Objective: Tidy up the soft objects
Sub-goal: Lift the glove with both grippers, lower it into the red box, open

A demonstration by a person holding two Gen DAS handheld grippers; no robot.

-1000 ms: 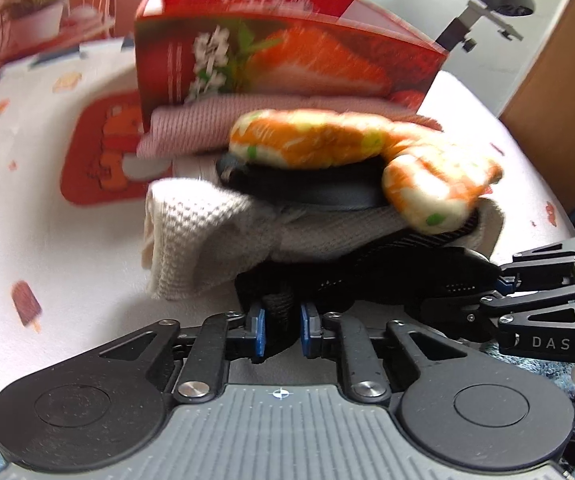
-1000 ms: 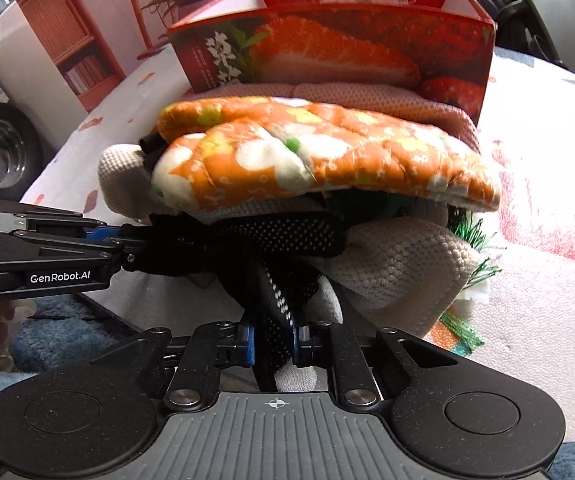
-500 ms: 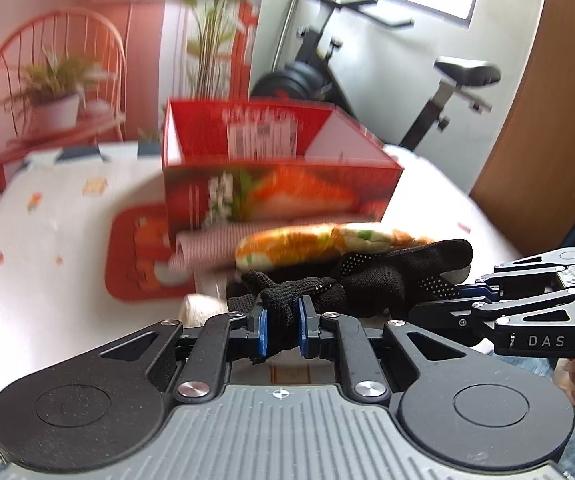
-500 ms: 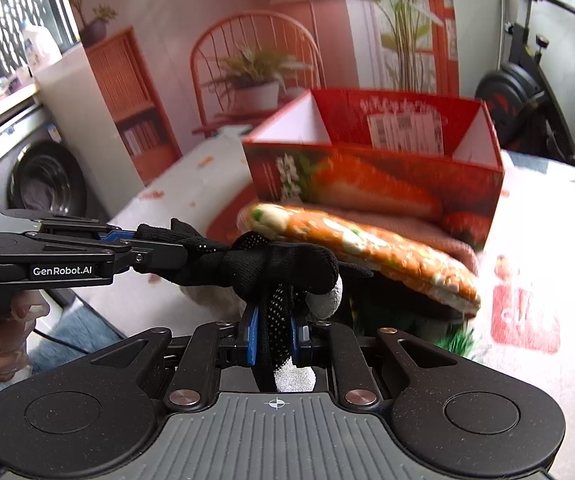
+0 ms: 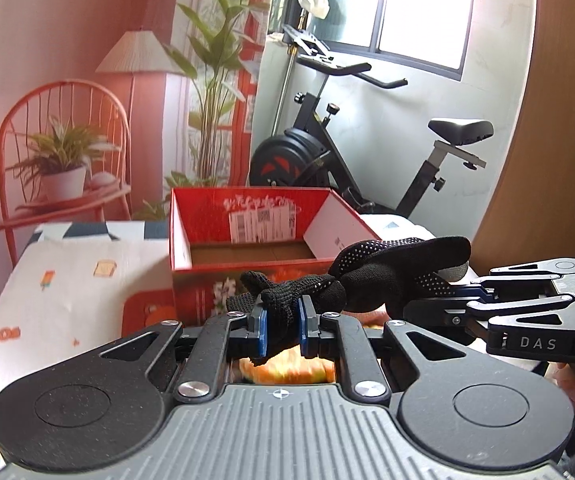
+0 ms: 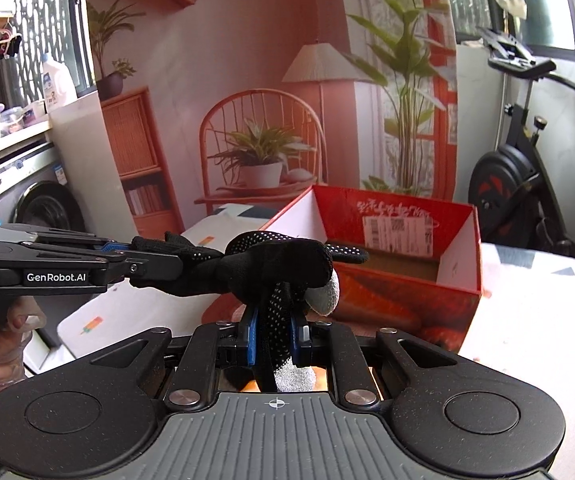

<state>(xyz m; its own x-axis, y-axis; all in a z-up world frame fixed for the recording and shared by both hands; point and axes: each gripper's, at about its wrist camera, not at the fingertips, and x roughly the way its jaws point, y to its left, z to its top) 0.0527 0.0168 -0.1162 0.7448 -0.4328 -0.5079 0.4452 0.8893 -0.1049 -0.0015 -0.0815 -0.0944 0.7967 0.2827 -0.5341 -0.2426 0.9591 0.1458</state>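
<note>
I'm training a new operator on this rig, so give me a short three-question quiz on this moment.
1. True or false: the black knitted dotted glove lies inside the red cardboard box.
2. What grips the glove? A) left gripper only B) right gripper only C) both
3. Fill in: a white ____ label sticks to the box's inner back wall.

Key: 1 false, it is held in the air in front of the box; 2 C; 3 shipping (barcode).

Orange patterned item (image 5: 287,370) blurred, mostly hidden beneath left hand-held gripper (image 5: 281,330); red box (image 6: 403,280) front partly hidden by black glove (image 6: 275,264).
</note>
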